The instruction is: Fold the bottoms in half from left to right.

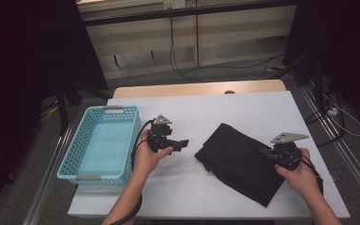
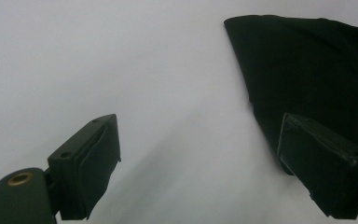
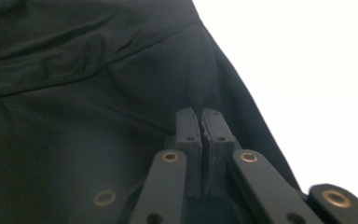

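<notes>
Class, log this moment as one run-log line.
right gripper: shut on black cloth | left gripper: open, beside cloth | basket: empty

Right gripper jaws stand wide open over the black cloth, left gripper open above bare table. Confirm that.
Not quite: the right gripper is shut, its jaws pressed together on the black cloth, as the right gripper view shows. The left gripper is indeed open above bare table.

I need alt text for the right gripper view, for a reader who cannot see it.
The right gripper has its two black jaws shut together on a fold of the black cloth, which covers most of the picture. The white table shows at the upper right.
</notes>
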Motion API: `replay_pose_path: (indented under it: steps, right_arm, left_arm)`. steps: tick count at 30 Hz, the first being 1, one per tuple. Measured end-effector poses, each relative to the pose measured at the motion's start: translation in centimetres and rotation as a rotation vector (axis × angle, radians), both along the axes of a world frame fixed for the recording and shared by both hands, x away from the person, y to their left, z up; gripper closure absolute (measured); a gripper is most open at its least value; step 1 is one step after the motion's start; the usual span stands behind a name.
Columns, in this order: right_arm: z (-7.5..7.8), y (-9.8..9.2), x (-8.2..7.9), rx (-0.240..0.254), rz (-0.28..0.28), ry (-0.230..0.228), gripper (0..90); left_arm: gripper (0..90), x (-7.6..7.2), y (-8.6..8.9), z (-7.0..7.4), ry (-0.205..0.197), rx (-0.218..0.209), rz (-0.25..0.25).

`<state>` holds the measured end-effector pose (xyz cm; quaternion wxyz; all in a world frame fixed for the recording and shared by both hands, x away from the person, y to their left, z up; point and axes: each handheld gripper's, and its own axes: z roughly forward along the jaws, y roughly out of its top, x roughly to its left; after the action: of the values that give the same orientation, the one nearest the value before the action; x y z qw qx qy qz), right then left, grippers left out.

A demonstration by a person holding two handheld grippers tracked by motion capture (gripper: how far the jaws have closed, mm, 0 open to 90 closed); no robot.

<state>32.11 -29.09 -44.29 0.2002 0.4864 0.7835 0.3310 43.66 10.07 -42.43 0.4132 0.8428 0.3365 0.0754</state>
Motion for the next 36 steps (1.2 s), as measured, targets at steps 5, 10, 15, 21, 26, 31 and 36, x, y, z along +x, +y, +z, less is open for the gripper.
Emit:
replay_pose_path:
  steps: [5,10,15,21,26,31,36]
  right_arm:
    - [0.3,-0.4,-0.4,0.011,0.003,-0.009,87.5]
    - [0.8,-0.8,-1.0,0.037,0.002,-0.023,87.6]
    - [0.4,-1.2,-1.2,0.033,-0.014,-0.018,85.9]
    - [-0.2,-1.0,-1.0,0.014,-0.058,-0.008,57.8]
    - [-0.8,-0.6,-1.1,-0.026,-0.023,0.006,73.8]
    - [-0.7,0.4,-1.0,-0.067,0.014,0.000,84.7]
    - [0.8,-0.7,-1.4,0.004,-0.006,-0.028,85.9]
  left_arm:
    - [12.9,0.0,0.0,-0.1,0.004,-0.008,0.008]
    - [12.9,0.0,0.1,0.1,0.002,-0.008,0.000]
    - [12.9,0.0,0.0,0.1,0.006,-0.004,-0.003]
    - [12.9,-0.1,-0.1,0.1,0.005,-0.006,-0.002]
    - [12.9,-0.1,0.1,0.1,0.007,-0.005,-0.002]
    - [12.9,-0.2,-0.1,0.1,0.003,-0.009,0.002]
    - [12.9,-0.2,-0.4,0.0,0.011,-0.014,-0.004]
